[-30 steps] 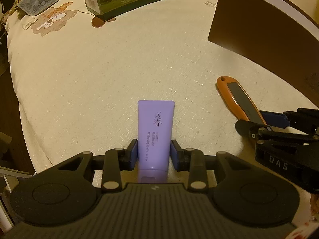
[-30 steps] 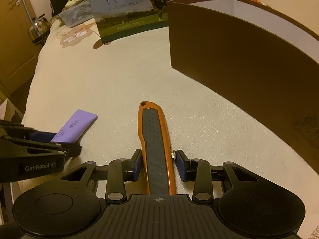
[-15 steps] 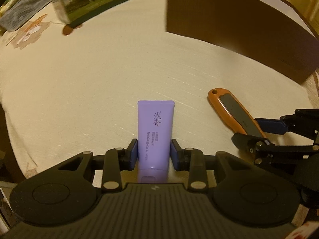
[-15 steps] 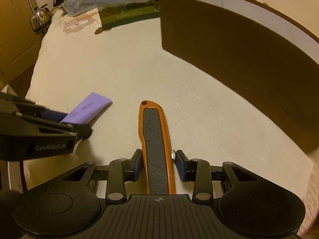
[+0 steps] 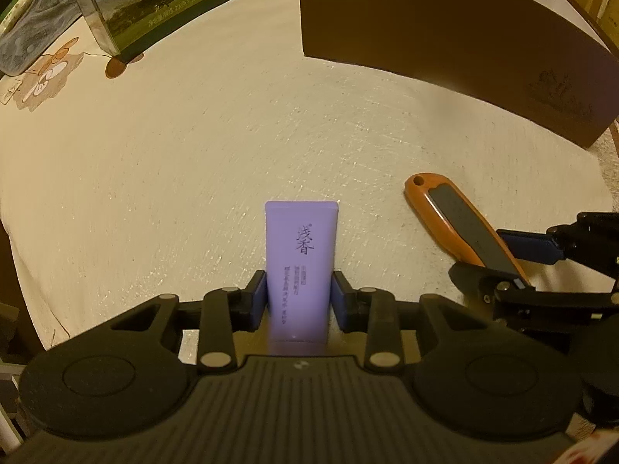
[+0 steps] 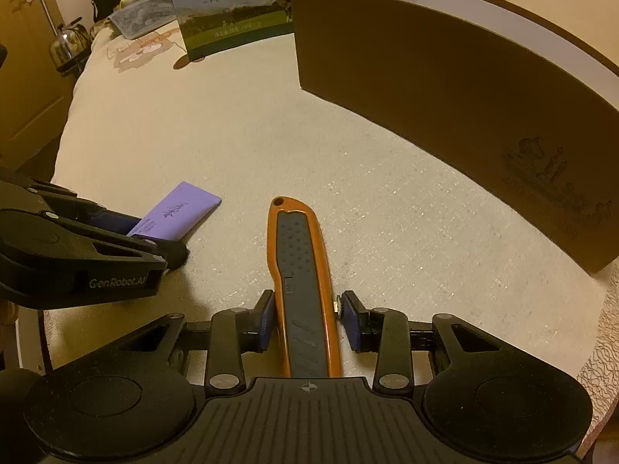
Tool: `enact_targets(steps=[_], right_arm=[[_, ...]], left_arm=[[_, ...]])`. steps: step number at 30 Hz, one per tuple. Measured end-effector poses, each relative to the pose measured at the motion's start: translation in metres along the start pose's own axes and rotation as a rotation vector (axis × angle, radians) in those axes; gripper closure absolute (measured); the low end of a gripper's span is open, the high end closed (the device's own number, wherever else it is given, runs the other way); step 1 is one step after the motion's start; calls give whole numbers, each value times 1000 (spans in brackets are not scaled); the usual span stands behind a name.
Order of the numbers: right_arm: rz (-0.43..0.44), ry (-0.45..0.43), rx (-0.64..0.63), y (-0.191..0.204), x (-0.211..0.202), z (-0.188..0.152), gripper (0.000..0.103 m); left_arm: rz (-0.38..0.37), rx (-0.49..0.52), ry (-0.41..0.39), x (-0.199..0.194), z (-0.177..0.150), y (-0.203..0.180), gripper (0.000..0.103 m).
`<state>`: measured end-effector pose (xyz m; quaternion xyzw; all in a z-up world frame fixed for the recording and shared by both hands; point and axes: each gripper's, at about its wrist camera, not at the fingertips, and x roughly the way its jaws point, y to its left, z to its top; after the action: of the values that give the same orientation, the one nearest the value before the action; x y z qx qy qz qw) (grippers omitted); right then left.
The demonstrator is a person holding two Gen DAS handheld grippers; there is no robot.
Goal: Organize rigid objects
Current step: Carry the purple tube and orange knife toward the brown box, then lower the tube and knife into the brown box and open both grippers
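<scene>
Gripping purple tube [image 5: 300,266], orange utility knife [image 6: 303,294]

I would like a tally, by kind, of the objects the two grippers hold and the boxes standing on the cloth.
Purple tube, held in the left gripper: 1
Orange utility knife, held in the right gripper: 1
Brown box: 1
Milk carton: 1
Total: 4

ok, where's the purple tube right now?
The purple tube is clamped in the left gripper, left of the orange utility knife in the right gripper, short of the brown box.
</scene>
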<state>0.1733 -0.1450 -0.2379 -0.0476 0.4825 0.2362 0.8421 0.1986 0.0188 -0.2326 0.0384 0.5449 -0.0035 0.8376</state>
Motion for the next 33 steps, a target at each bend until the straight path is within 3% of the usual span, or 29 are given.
enact_targets(steps=[8, 15, 33], right_arm=[[7, 3, 79, -13, -12, 6, 71], [-1, -27, 155, -34, -37, 13, 71], [-27, -182, 275, -89, -115, 74, 71]], left_arm=[[-32, -13, -6, -10, 5, -8, 74], [-63, 5, -60, -29, 20, -23, 74], [-96, 71, -237, -94, 100, -57, 74]])
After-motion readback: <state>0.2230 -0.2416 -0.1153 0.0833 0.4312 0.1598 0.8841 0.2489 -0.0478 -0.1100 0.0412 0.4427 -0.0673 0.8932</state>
